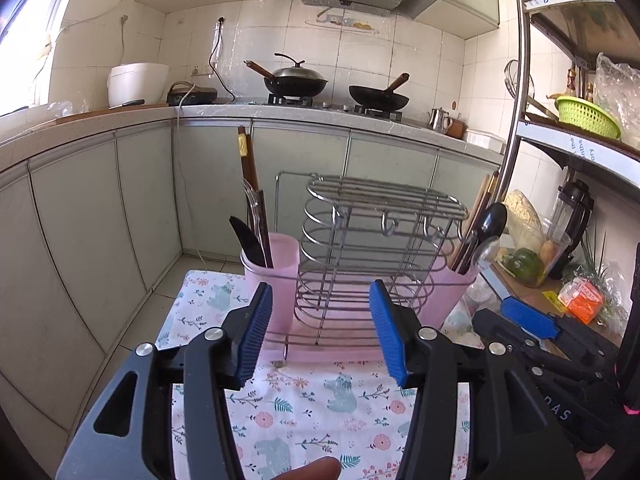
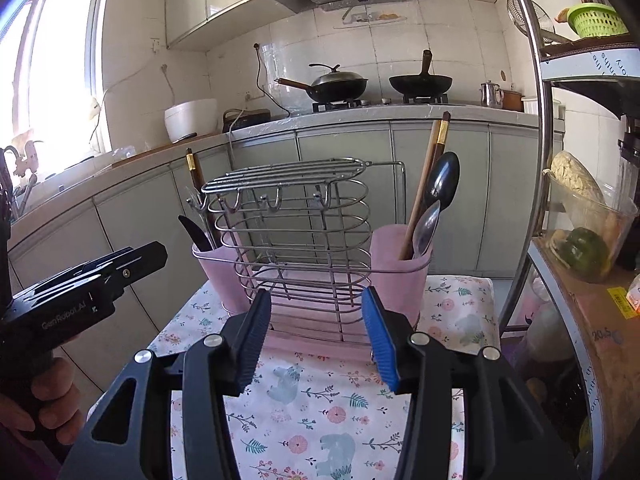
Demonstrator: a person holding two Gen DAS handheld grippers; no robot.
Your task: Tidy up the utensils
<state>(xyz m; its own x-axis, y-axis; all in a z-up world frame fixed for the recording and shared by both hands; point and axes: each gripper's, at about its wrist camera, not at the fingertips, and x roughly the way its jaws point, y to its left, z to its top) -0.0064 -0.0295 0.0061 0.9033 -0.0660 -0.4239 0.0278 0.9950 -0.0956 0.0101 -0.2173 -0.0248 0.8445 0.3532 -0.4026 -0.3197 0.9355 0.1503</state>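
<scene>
A wire utensil rack (image 1: pixel 360 248) (image 2: pixel 296 236) stands on a floral cloth (image 1: pixel 320 400) (image 2: pixel 320 400), with a pink cup at each end. The left cup (image 1: pixel 274 276) (image 2: pixel 222 280) holds a black knife (image 1: pixel 248 242) (image 2: pixel 196 234), a clear utensil and dark chopsticks. The right cup (image 1: pixel 448 292) (image 2: pixel 400 276) holds a black spoon (image 1: pixel 490 220) (image 2: pixel 442 178), a metal spoon (image 2: pixel 428 224) and chopsticks. My left gripper (image 1: pixel 320 334) hangs open in front of the rack, nothing between its fingers. My right gripper (image 2: pixel 316 338) is likewise open and holds nothing.
Kitchen counter behind with two woks (image 1: pixel 294 80), a rice cooker (image 1: pixel 138 82) and kettle (image 2: pixel 490 94). A metal shelf (image 1: pixel 516 128) with a green basket (image 1: pixel 588 116), blender and vegetables stands at the right. A hand (image 2: pixel 52 396) holds the left gripper's grip.
</scene>
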